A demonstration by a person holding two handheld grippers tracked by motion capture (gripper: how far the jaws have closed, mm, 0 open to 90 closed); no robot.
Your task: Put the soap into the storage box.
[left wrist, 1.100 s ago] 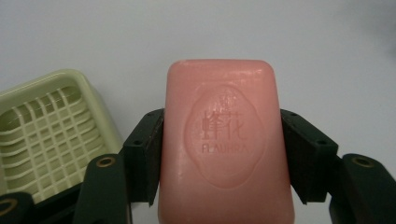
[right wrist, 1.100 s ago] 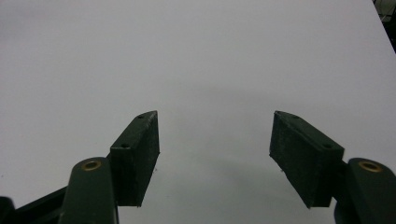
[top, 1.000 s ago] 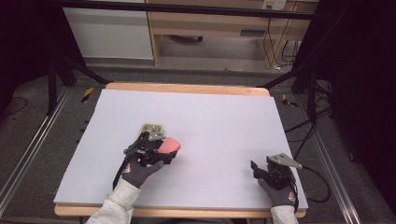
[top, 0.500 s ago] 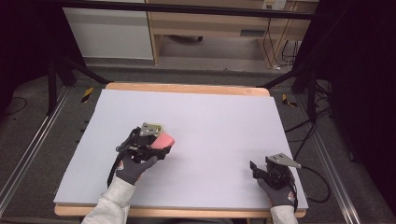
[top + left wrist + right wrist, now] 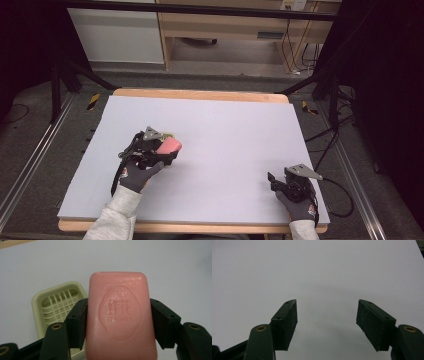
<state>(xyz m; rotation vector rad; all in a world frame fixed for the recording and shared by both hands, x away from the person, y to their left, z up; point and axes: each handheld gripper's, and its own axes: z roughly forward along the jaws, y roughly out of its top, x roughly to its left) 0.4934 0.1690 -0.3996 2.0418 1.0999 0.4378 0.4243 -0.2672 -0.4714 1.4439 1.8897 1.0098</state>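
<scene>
Left tool (image 5: 118, 315) clamped on a pink bar above the surface (image 5: 225, 125); right tool (image 5: 327, 322) with jaws apart, resting near the surface's right front corner.

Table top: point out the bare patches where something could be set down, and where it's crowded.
The table is bare between the left gripper and right gripper, and along the far edge. It's crowded only at near left, where the pink soap is held beside the green soap dish.

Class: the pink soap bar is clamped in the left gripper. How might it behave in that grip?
The soap bar looks rigid: its edges stay straight between the left gripper's jaws. Its smooth, slightly glossy face suggests it could slip if the squeeze loosens. Flat and rounded-rectangular, it would probably slide, not roll, on the table.
</scene>
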